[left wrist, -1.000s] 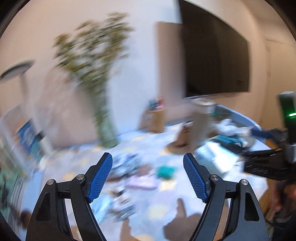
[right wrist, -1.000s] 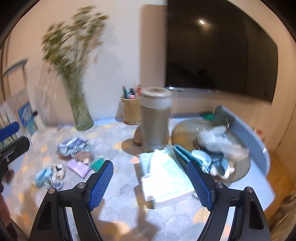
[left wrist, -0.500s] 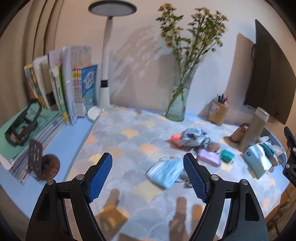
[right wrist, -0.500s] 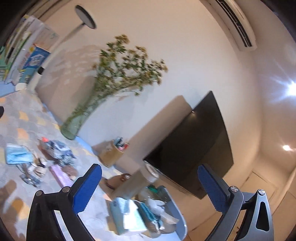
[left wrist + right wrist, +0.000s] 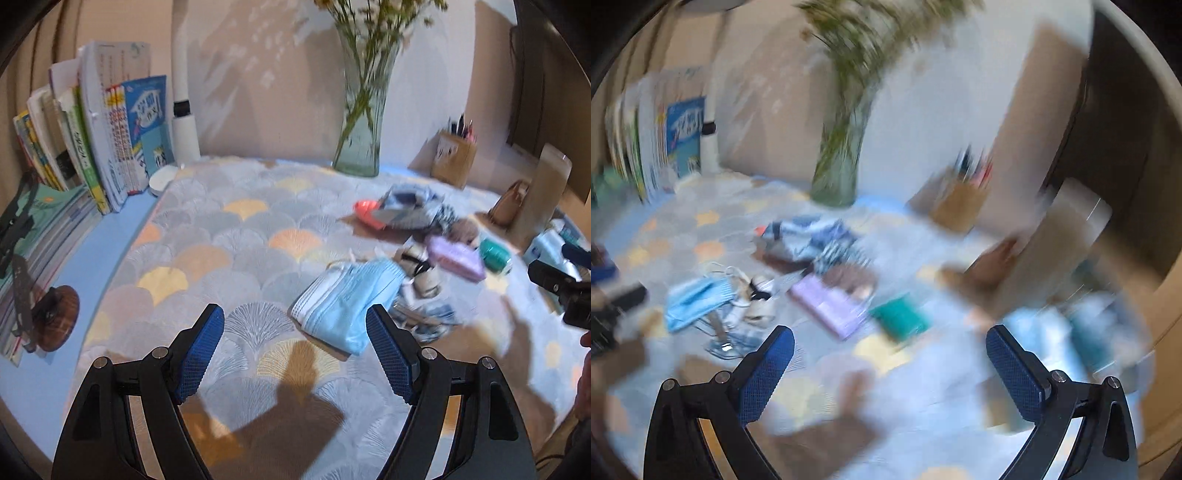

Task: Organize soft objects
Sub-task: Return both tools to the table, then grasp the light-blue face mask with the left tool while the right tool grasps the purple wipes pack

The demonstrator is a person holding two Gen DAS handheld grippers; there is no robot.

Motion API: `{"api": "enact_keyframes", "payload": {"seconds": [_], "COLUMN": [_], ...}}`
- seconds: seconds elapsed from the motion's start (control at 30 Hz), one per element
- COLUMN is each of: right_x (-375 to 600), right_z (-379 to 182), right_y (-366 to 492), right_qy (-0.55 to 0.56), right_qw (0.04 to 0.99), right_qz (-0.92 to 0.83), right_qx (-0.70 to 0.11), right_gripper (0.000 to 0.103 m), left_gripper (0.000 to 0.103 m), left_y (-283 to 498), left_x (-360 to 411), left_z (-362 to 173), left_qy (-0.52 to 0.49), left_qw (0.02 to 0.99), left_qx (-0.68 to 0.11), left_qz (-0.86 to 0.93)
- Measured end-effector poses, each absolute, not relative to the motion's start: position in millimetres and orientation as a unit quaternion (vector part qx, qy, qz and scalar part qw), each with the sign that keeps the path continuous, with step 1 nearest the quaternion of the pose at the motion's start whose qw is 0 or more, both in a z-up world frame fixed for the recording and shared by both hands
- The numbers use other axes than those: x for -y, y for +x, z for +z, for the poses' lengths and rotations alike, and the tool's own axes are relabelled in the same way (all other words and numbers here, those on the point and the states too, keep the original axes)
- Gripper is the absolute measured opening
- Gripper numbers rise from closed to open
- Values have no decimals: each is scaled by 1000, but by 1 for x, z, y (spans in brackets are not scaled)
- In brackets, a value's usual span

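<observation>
A light blue face mask (image 5: pixel 347 302) lies on the patterned mat, just ahead of my open, empty left gripper (image 5: pixel 295 350), close to its right finger. Behind it lie a lilac pouch (image 5: pixel 454 253), a teal roll (image 5: pixel 495 254), small socks (image 5: pixel 421 269) and a blue patterned cloth bundle (image 5: pixel 410 206). The right wrist view is blurred; it shows the mask (image 5: pixel 698 299), lilac pouch (image 5: pixel 827 302) and teal item (image 5: pixel 901 317) ahead of my open, empty right gripper (image 5: pixel 886 373). The right gripper also shows at the right edge of the left wrist view (image 5: pixel 561 284).
Books (image 5: pixel 92 140) stand at the back left beside a white lamp base (image 5: pixel 184 136). A glass vase with flowers (image 5: pixel 360 140), a pen holder (image 5: pixel 452 158) and a tall beige cup (image 5: pixel 543 195) stand along the back. A round wooden stand (image 5: pixel 55 317) sits at the left edge.
My left gripper has moved closer and lower toward the blue mask. My right gripper has swung down from the wall to face the pile on the mat, still in motion.
</observation>
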State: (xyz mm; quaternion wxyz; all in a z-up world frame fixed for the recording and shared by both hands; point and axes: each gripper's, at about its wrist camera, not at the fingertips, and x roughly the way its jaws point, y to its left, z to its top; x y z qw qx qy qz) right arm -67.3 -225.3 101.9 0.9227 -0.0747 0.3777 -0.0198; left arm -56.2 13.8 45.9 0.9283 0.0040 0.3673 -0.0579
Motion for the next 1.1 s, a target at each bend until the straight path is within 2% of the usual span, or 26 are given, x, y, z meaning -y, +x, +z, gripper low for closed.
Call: {"api": "enact_keyframes", "payload": {"seconds": [0.1,0.27,0.57,0.7,0.9,1.1], "right_x": [252,261,274,286,272,253], "right_z": [75,40,42,42,40,28], "right_y": [-53,-47,-42,-39,-15,23], "right_qy": [2,53,83,120,100,21], "right_qw": [915,903,899,884,844,850], "right_qz": [21,57,74,96,154,129], "right_qx": [-403,-423,-425,-441,-503,-511], "right_gripper": [103,103,103,93,92,92], "left_gripper": [78,78,78,78,78,78], "left_y": [-49,-43,-43,-40,-15,12], "left_x": [-14,-25,-13,3,15,10], "left_z": [33,28,28,35,19,20], "left_qy": [1,-29,-10,50,131,103], "left_qw": [922,914,900,898,860,856], "left_qx": [-382,-397,-418,-414,-461,-472], "left_qz": [-59,-74,-122,-136,-173,-185]}}
